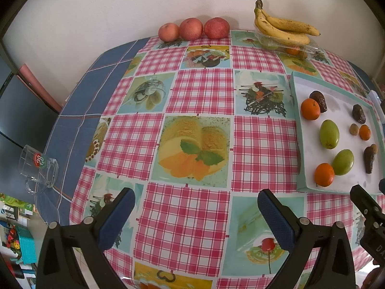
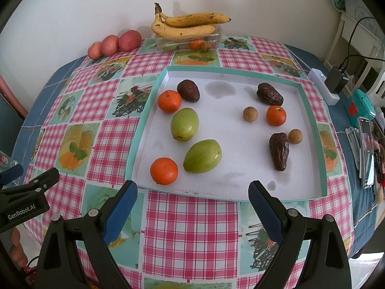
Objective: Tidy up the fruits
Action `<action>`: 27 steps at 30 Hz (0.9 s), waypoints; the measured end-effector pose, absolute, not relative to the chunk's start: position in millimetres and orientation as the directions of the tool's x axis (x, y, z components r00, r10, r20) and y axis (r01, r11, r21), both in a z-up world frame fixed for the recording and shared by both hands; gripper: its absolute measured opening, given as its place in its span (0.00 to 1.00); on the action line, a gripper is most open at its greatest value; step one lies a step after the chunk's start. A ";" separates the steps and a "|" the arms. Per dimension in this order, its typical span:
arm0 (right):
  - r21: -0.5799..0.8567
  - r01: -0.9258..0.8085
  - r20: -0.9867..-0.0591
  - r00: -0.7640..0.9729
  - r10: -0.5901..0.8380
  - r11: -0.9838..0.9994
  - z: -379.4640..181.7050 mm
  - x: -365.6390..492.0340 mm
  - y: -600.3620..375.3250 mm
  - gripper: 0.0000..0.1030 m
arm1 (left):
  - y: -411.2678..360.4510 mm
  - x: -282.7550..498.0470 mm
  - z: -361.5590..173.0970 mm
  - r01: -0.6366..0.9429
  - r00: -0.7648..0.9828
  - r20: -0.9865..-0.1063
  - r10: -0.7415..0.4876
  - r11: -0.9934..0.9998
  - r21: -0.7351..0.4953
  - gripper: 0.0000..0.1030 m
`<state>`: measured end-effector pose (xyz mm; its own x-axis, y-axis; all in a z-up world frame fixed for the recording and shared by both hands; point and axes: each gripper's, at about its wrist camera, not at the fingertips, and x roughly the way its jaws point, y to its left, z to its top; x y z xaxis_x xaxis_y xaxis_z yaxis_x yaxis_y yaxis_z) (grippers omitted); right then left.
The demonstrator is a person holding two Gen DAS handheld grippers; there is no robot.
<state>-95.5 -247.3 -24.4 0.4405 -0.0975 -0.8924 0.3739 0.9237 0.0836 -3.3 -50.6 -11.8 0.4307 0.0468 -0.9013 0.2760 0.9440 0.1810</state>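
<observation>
Left gripper (image 1: pixel 196 210): jaws are being held spread, nothing between them, over the checked surface (image 1: pixel 202 91).
Right gripper (image 2: pixel 192 203): jaws are being held spread before the tray (image 2: pixel 144 125).
Fruits: tangerines (image 2: pixel 164 170), green fruits (image 2: pixel 202 156) and dates (image 2: pixel 279 151) are being kept in the tray.
Surroundings: apples (image 1: pixel 191 29), bananas (image 2: pixel 185 25) by the wall; glass mug (image 1: pixel 38 167) at the left edge.

In the left wrist view the tray (image 1: pixel 298 130) runs off the frame at three o'clock, and the right gripper (image 1: pixel 370 216) is cut there too. Fruit inside the clear container (image 2: pixel 187 41) under the bananas (image 2: pixel 185 25) blurs behind plastic. At nine o'clock the glass mug (image 2: pixel 7 162) is mostly cropped.
</observation>
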 end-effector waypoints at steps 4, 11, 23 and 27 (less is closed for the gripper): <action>0.084 0.375 -0.892 0.440 -0.098 0.923 -24.4 -95.3 -246.9 0.91 | -50.3 -3.8 -13.4 0.281 0.428 -0.903 0.045 0.943 0.180 1.00; 0.083 0.377 -0.893 0.440 -0.099 0.923 -24.4 -95.0 -246.7 0.91 | -48.7 -1.7 -14.2 0.296 0.413 -0.910 0.036 0.940 0.171 1.00; 0.083 0.378 -0.893 0.439 -0.100 0.922 -24.1 -94.8 -246.5 0.91 | -49.2 -2.4 -16.0 0.305 0.398 -0.917 0.034 0.938 0.167 1.00; 0.082 0.379 -0.893 0.439 -0.100 0.922 -24.2 -94.8 -246.4 0.91 | -49.4 -3.4 -15.9 0.307 0.399 -0.916 0.035 0.937 0.169 1.00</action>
